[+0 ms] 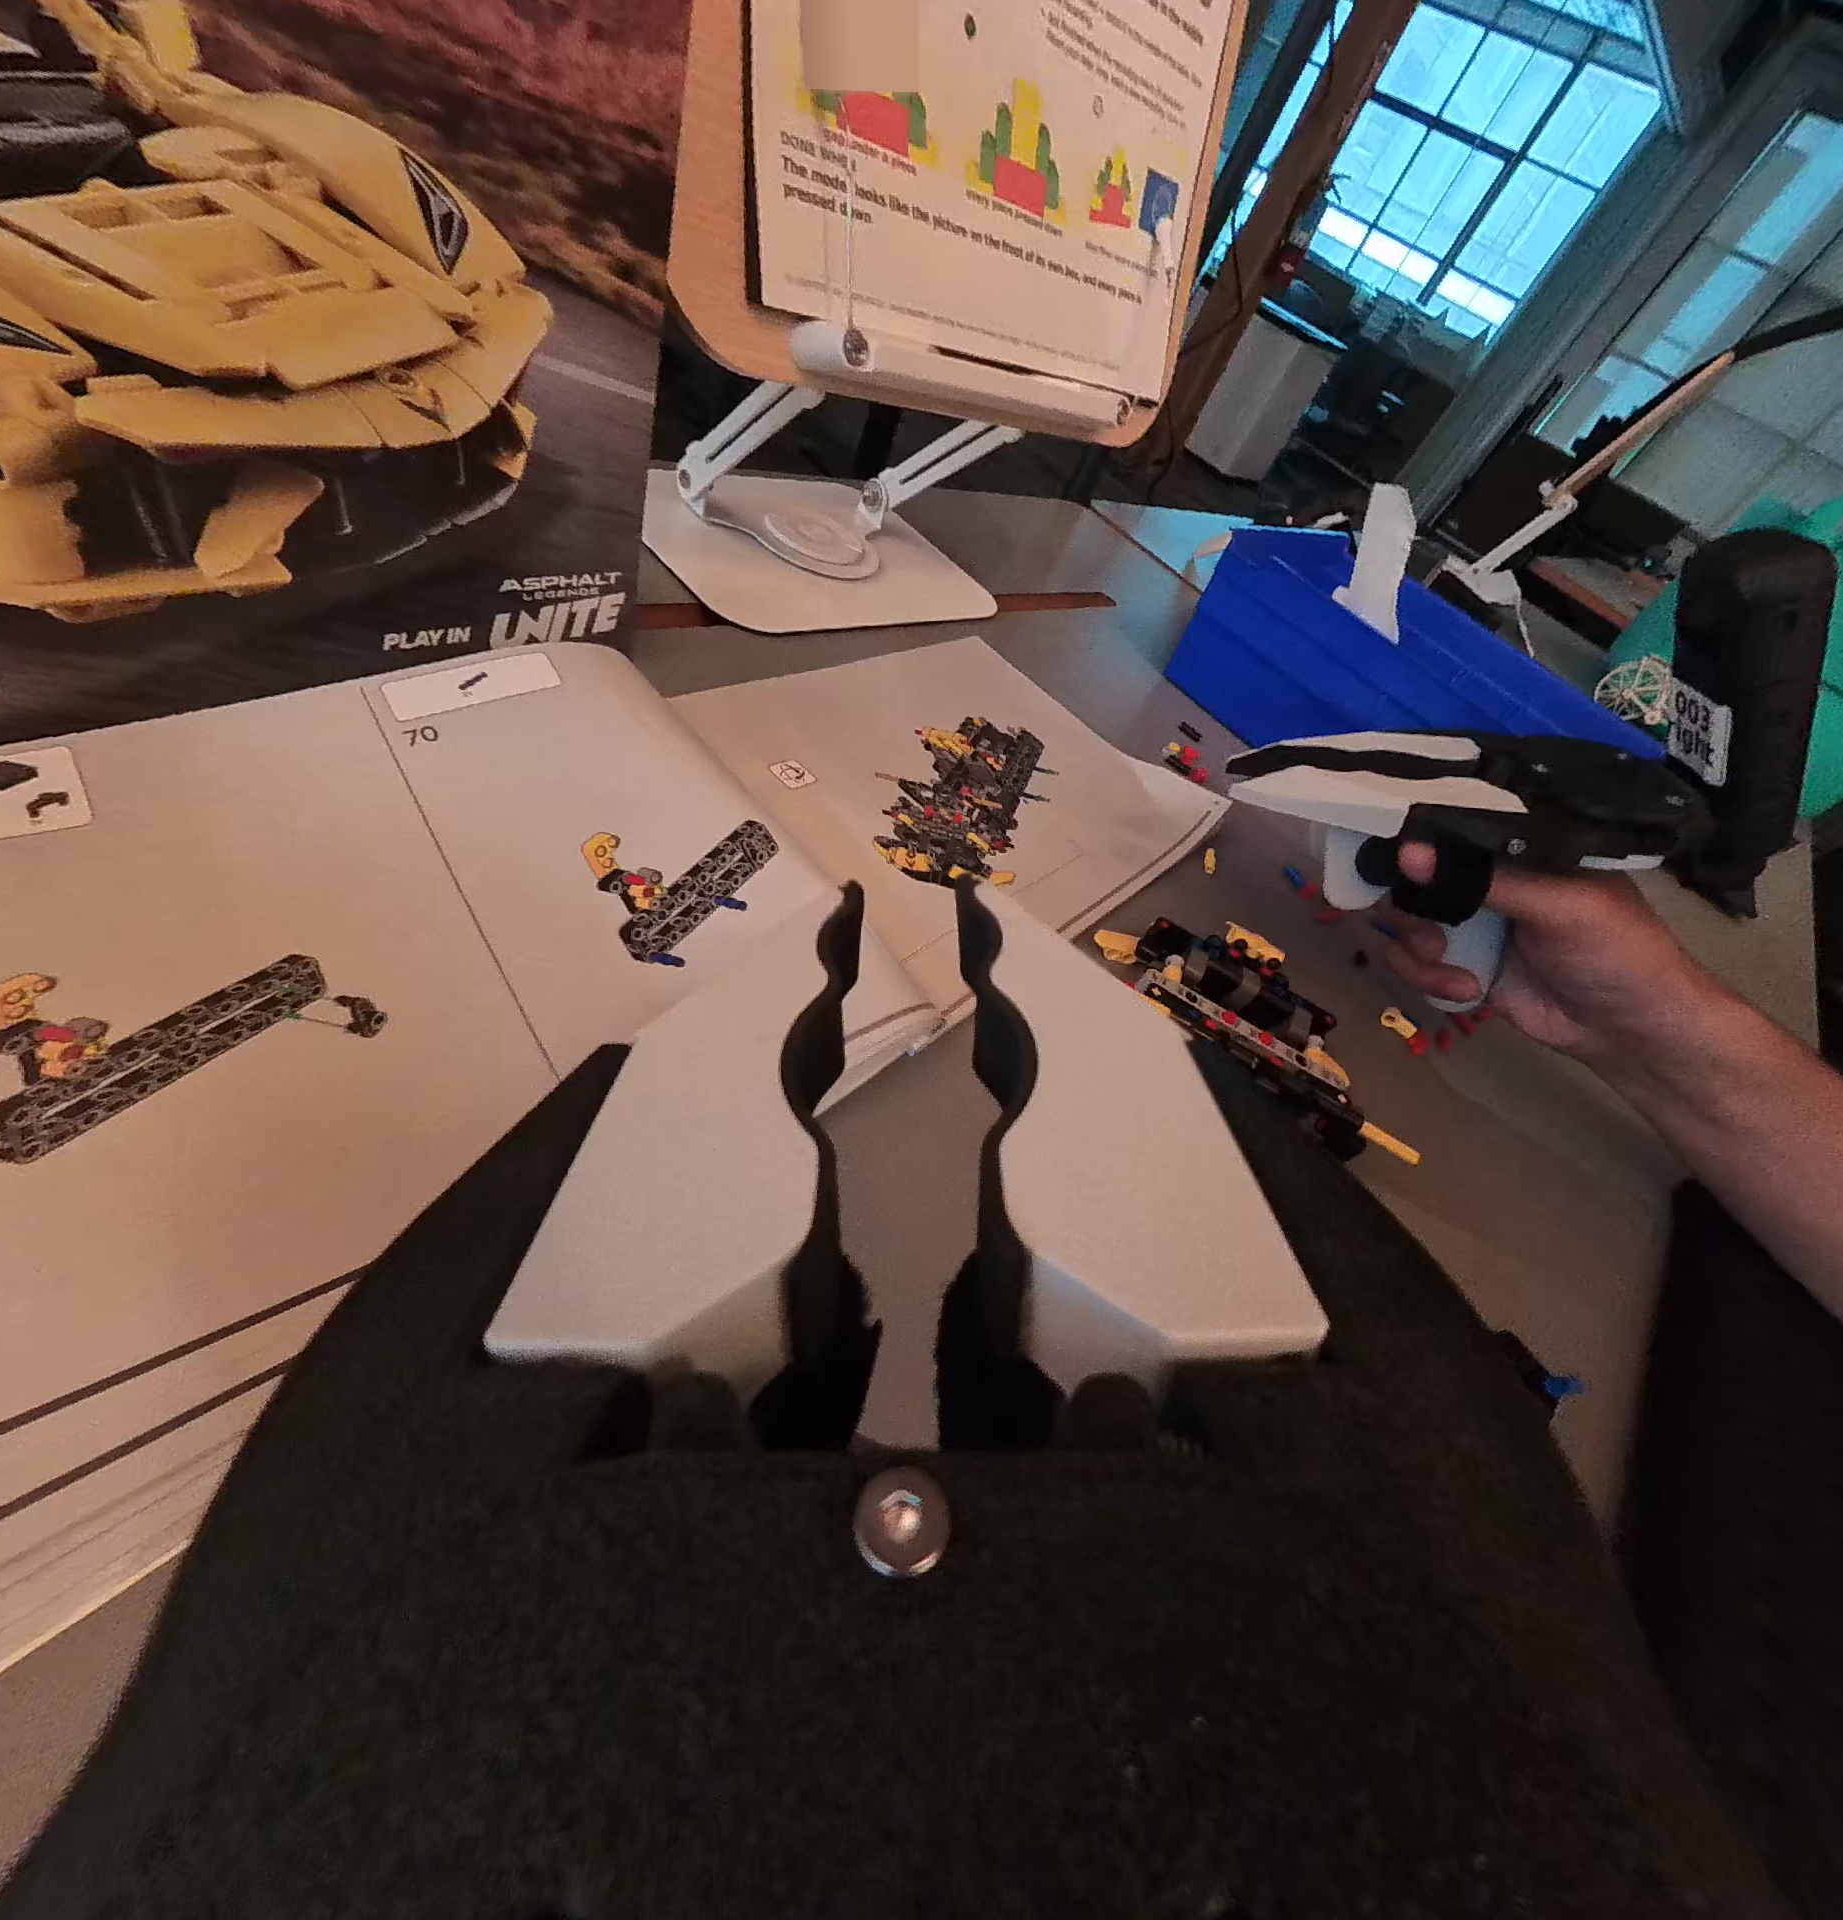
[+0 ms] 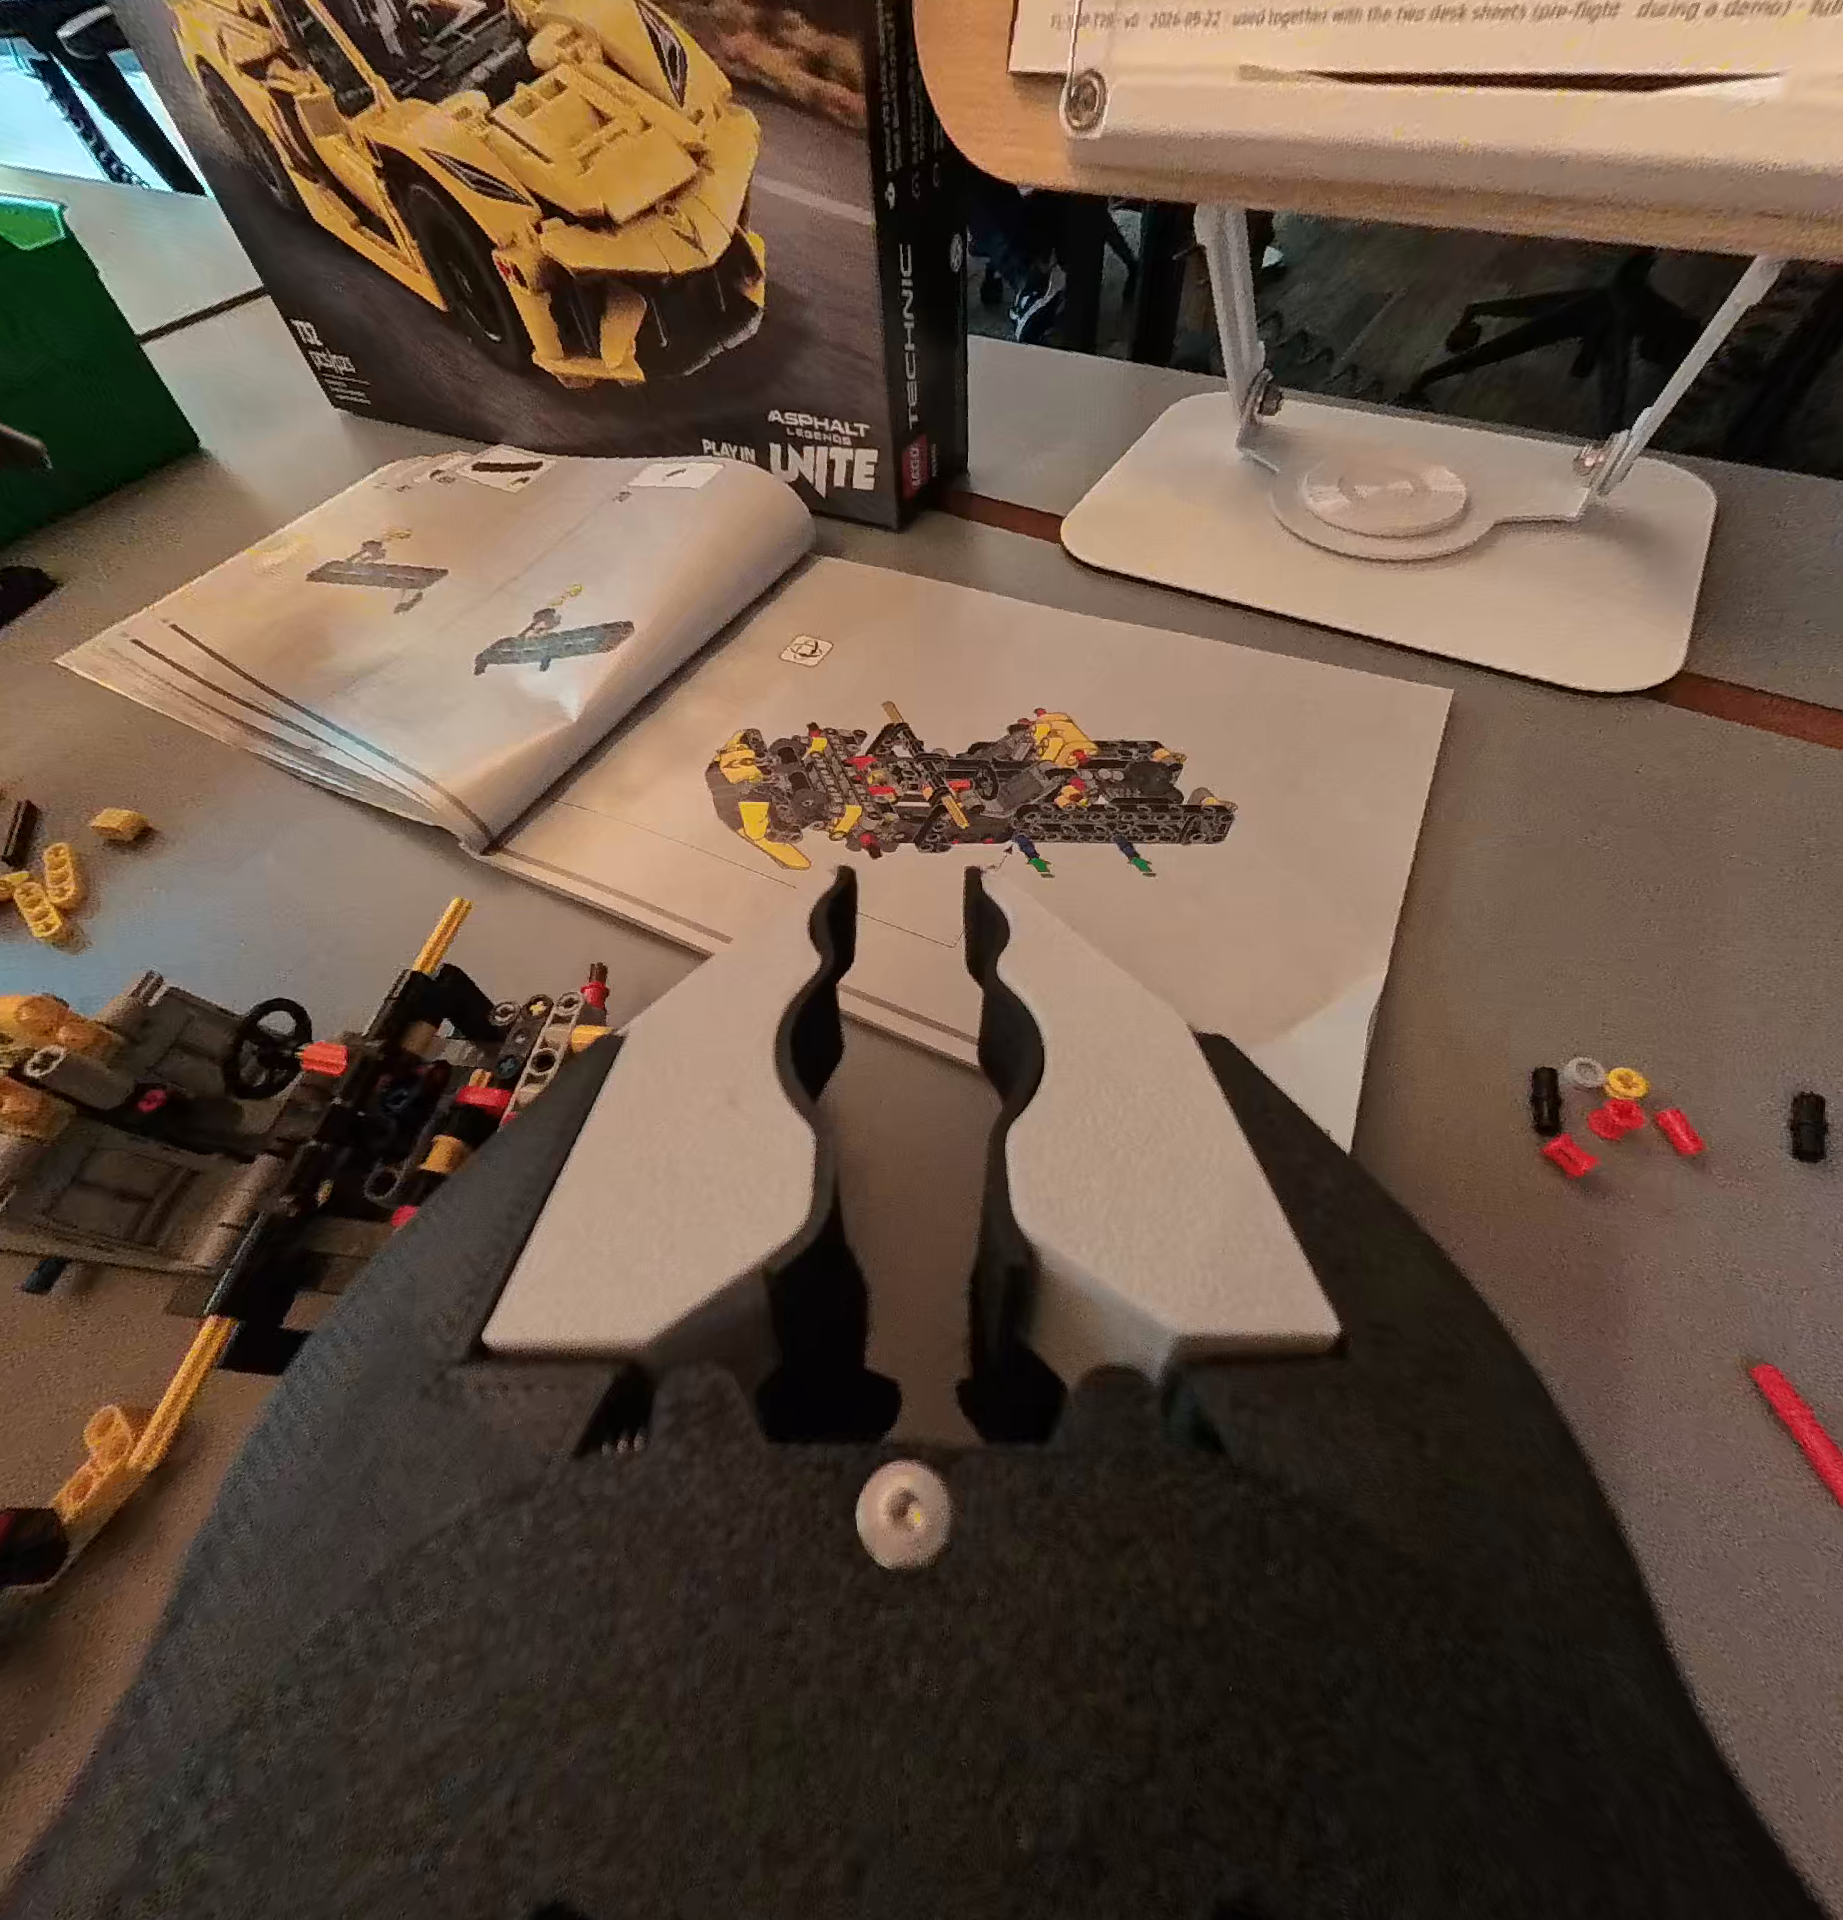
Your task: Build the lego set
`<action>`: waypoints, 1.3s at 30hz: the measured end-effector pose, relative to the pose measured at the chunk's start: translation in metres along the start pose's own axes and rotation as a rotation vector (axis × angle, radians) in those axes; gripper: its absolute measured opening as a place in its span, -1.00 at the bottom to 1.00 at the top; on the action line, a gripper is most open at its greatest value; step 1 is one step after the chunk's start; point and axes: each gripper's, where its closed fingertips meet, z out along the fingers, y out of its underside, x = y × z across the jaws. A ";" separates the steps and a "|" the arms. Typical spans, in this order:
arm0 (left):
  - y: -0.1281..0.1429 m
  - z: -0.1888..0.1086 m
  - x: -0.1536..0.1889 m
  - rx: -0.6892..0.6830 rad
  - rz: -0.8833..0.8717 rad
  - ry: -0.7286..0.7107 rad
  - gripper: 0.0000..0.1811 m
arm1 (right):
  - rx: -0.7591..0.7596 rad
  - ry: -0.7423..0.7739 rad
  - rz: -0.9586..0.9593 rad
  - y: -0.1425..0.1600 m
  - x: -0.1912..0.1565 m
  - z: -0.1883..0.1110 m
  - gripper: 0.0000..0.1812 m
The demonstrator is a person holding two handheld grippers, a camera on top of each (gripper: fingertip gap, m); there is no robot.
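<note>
Left wrist view showed the left gripper (image 1: 906, 894) at frame centre, its jaws set a little apart and empty, above the open instruction booklet (image 1: 273, 935). Right of centre the partly built chassis (image 1: 1249, 1008) lay on the grey table (image 1: 1519, 1174), with loose pins (image 1: 1416, 1029) scattered near it; the right gripper (image 1: 1244, 779), held in a hand (image 1: 1551, 966) at the right edge, appeared nearly closed on nothing. Right wrist view placed the chassis (image 2: 273, 1101) at the left edge, the right gripper (image 2: 906, 883) slightly parted and empty, and small red and black pins (image 2: 1613, 1117) at the right. Judged light but fragile, the chassis would probably shed protruding axles and pins if squeezed; its long black beams looked the firmest hold. The smooth, tiny pins would likely slip unless pinched across their middles.
</note>
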 end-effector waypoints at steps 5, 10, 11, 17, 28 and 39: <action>0.004 0.000 -0.010 -0.025 -0.010 -0.048 -0.80 | -0.004 0.002 0.025 0.001 0.004 -0.001 -0.84; 0.027 -0.004 -0.050 -0.148 -0.008 -0.264 -0.81 | -0.004 -0.015 0.072 0.003 0.008 -0.003 -0.85; 0.034 -0.007 -0.063 -0.189 -0.009 -0.329 -0.81 | -0.003 -0.010 0.074 0.003 0.009 -0.003 -0.86; 0.042 -0.018 -0.087 -0.239 -0.019 -0.436 -0.81 | -0.041 -0.010 0.040 0.010 0.008 0.001 -0.87; 0.046 -0.021 -0.094 -0.275 0.011 -0.482 -0.81 | -0.051 -0.023 0.050 0.012 0.007 0.002 -0.88; 0.047 -0.021 -0.095 -0.280 0.000 -0.476 -0.81 | -0.069 -0.020 0.040 0.016 0.008 0.003 -0.88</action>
